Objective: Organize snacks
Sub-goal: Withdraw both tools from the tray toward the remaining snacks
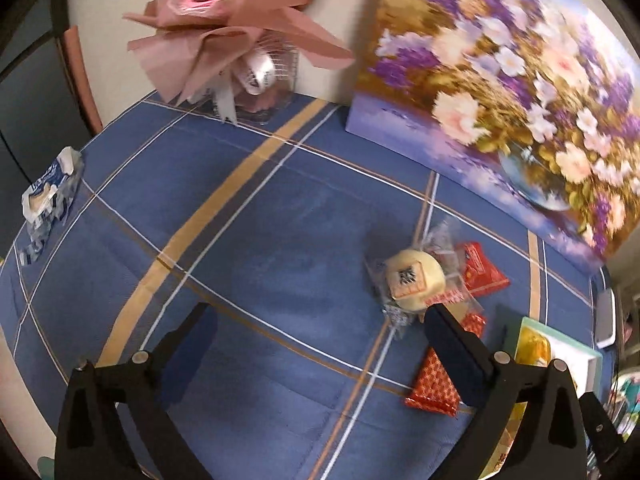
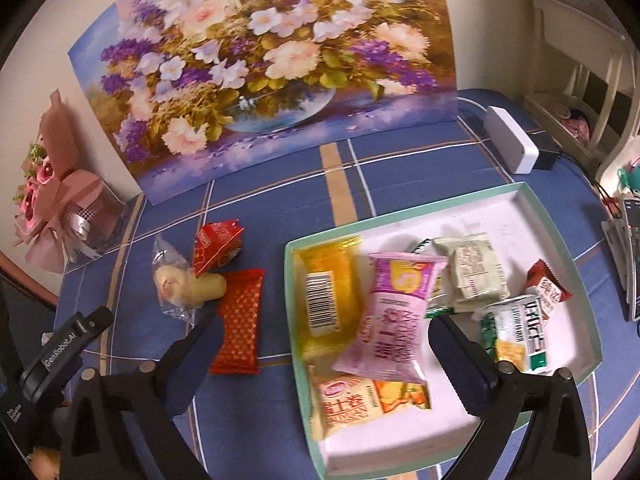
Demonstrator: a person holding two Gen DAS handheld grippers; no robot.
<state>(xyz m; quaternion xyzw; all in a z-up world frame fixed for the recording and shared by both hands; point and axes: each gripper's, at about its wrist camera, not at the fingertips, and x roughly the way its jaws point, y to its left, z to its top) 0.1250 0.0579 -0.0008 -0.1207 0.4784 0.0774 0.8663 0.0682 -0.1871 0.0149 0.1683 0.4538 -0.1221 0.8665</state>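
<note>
Desk: blue plaid cloth point(image 1: 280, 240) covers it, with a flower painting point(image 2: 256, 68) propped against the wall at the back.
Left tongs point(image 1: 320, 320): spread wide apart, gripping nothing; the right finger point(image 1: 456, 352) overlaps a red star-patterned packet point(image 1: 434, 384) in the left wrist view (contact cannot be told).
Left tongs pose: low over the cloth, pointing toward the painting; they show at the lower left edge of the right wrist view too.
Right tongs point(image 2: 324, 340): also wide apart and empty, hanging over the near left part of the tray point(image 2: 560, 224).
Between the right fingers: a pink packet point(image 2: 394, 312) lying tilted across a yellow packet point(image 2: 328, 296) inside the tray.
Tray contents: an orange-and-white packet point(image 2: 360, 400) at the near edge, a pale green packet point(image 2: 476, 272), a green-and-white packet point(image 2: 520, 332), a dark red one point(image 2: 546, 292).
Snacks on the cloth: a round cream pastry in clear wrap point(image 1: 412, 280), a red packet point(image 1: 480, 272) just beside it, all left of the tray.
Far left: a blue-and-white wrapper point(image 1: 50, 192), well apart from the rest.
Back corner: a pink bouquet point(image 1: 224, 28).
Right of the painting: a white box point(image 2: 512, 144).
</note>
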